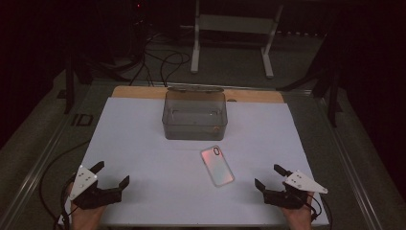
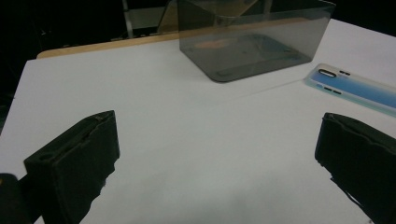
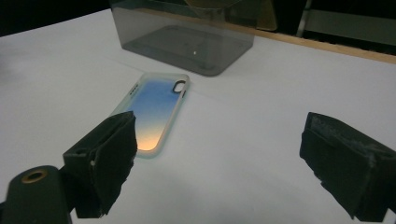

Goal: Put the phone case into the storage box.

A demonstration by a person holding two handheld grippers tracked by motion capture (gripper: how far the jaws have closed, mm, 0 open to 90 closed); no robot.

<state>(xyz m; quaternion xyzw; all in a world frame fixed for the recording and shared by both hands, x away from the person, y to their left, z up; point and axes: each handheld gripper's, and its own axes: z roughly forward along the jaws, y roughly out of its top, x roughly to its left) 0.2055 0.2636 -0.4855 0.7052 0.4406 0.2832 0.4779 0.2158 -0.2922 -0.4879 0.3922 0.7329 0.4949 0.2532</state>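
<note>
Iridescent phone case point(image 1: 217, 166) between spread grippers, untouched.

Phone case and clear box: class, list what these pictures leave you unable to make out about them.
- Phone case: its far end is cut off by the left gripper view's right edge; in the right gripper view a black jaw hides its near corner.
- Clear box: dim light and reflections in the high view blur whether anything small lies inside.
- Box top: cut off by the right gripper view's upper edge.

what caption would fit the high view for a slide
Two open claws, left and right, rest at the near edge of a white sheet, phone case lying before an empty smoky bin.
</note>
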